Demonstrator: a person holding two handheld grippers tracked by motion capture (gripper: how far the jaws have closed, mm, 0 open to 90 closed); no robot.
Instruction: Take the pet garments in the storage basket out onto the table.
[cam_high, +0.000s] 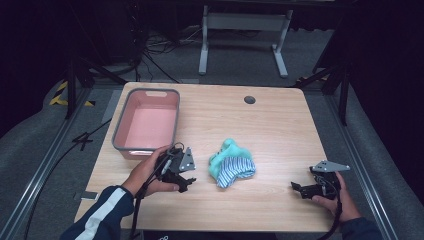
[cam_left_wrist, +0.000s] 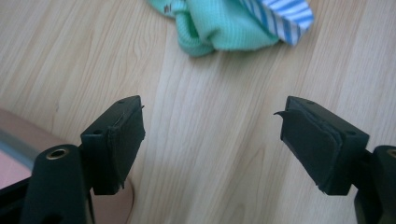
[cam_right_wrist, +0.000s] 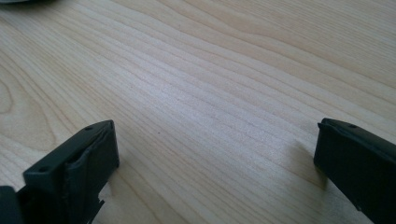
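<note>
A crumpled bundle of cloth (cam_high: 231, 163), mint-green knit wrapped with a blue-and-white striped piece, lies near the middle of the wooden table (cam_high: 280, 120), between the two grippers and clear of both. A pink basin with a grey rim (cam_high: 120, 131) stands empty at the table's left, probably the place the cloth is meant to go. The left gripper (cam_high: 188, 183) sits just in front of the basin's near corner and points towards the bundle, which suggests a reach for it; its jaws stand wide apart with only bare wood between them. The right gripper (cam_high: 296, 187) waits low over the table at the right, aimed leftward, jaws likewise wide apart and holding nothing
</note>
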